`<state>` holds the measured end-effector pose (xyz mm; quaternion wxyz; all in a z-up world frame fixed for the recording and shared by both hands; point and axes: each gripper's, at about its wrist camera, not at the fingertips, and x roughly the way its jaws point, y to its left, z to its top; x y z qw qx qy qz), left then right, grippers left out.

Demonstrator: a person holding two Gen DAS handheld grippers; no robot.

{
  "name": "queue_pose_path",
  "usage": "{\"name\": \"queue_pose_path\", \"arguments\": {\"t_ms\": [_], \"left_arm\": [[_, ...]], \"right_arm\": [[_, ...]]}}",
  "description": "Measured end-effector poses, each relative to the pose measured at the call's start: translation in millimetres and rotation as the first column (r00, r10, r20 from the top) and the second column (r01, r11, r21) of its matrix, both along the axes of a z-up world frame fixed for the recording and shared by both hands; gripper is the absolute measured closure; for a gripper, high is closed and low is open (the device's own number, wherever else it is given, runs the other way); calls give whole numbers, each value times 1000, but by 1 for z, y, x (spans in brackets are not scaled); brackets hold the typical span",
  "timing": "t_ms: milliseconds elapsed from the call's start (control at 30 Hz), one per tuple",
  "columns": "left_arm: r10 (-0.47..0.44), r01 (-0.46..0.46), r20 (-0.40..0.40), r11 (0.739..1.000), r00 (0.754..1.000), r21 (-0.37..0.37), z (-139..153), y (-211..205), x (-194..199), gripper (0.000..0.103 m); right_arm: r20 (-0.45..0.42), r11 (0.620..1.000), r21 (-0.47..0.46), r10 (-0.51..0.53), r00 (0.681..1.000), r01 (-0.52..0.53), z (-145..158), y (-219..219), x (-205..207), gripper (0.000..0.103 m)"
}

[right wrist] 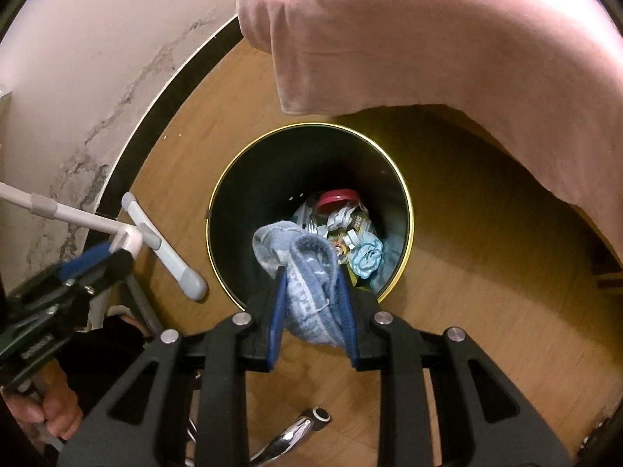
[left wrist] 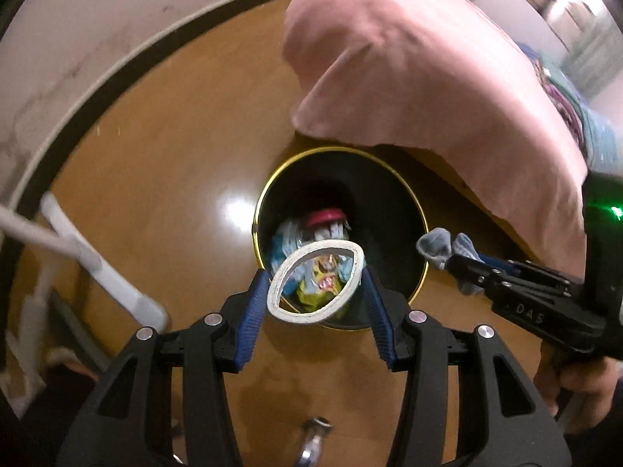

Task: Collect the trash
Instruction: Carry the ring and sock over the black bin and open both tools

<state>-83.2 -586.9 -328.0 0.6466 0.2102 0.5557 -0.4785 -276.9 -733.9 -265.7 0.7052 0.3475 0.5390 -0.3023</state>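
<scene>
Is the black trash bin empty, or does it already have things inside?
Not empty. The black trash bin stands upright on the floor, and its bottom holds wrappers, crumpled blue paper and a red lid.

We read "DAS" embossed on the black body of the right gripper [left wrist: 447,262]. The wrappers in the bin [right wrist: 233,179] show print we cannot read.

R tool [right wrist: 311,268] clamps blue sock [right wrist: 307,272] over black bin [right wrist: 249,179] w/ trash inside.
</scene>
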Motion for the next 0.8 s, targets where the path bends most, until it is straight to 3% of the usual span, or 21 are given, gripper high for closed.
{"name": "queue_pose_path", "arguments": {"t_ms": [500,567,700,800], "left_arm": [[-52,52,1,998,999,-25,-5,-12,-15,55],[-53,52,-2,998,999,-26,-6,-14,-15,55],[-60,60,3,998,998,-28,-6,-15,-16,55],[-69,69,3,997,998,-26,-8,-16,-19,55]], "right_arm": [[29,1000,-13,3,1000,-2,7,-8,14,78],[29,1000,-16,2,1000,-2,9,-9,15,75],[48,1000,-26,-15,999,16,13,-10,11,49],[54,999,-26,-23,998,24,16,-10,8,46]]}}
